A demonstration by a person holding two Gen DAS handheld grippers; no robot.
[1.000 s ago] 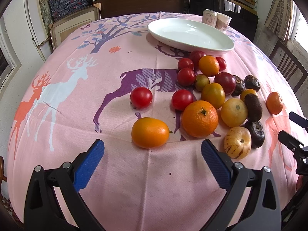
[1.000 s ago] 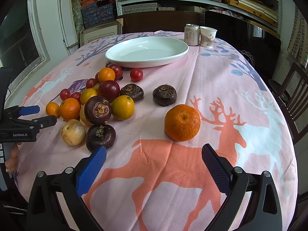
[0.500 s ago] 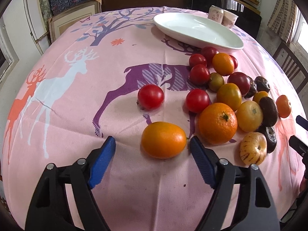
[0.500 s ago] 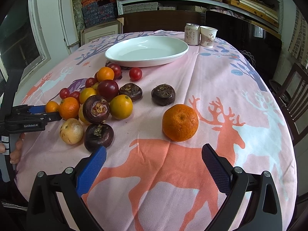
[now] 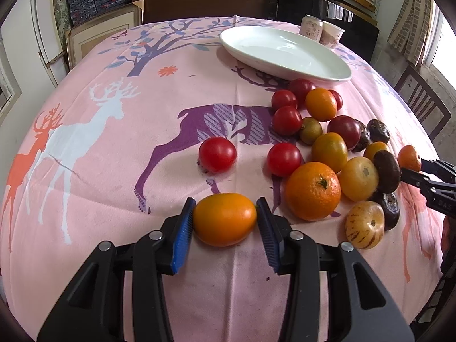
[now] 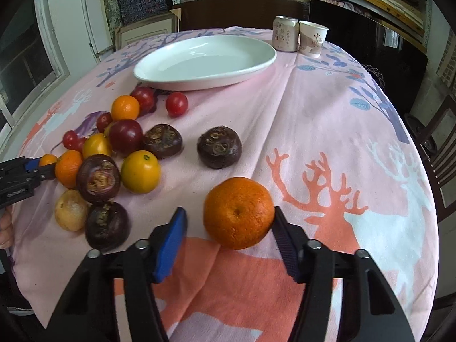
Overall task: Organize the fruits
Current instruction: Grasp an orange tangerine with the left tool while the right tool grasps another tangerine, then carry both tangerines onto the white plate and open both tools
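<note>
My left gripper [image 5: 225,219] is shut on an oval orange kumquat-like fruit [image 5: 224,219] that rests on the pink tablecloth. A pile of red tomatoes, oranges, yellow fruits and dark purple fruits [image 5: 330,154] lies to its right. My right gripper [image 6: 228,229] straddles a round orange [image 6: 238,212]; the right pad touches it, the left pad [image 6: 171,245] stands a little apart. The empty white plate [image 6: 256,65] sits at the back of the table and also shows in the left wrist view [image 5: 336,74].
A drink can [image 6: 285,37] and a paper cup [image 6: 313,38] stand behind the plate. A lone red tomato [image 5: 217,154] lies left of the pile. A dark fruit [image 6: 219,147] lies beyond the orange. Chairs stand at the right table edge.
Both grippers moved forward and closed in. The left jaws closed onto the oval orange fruit. The right jaws narrowed around the round orange.
</note>
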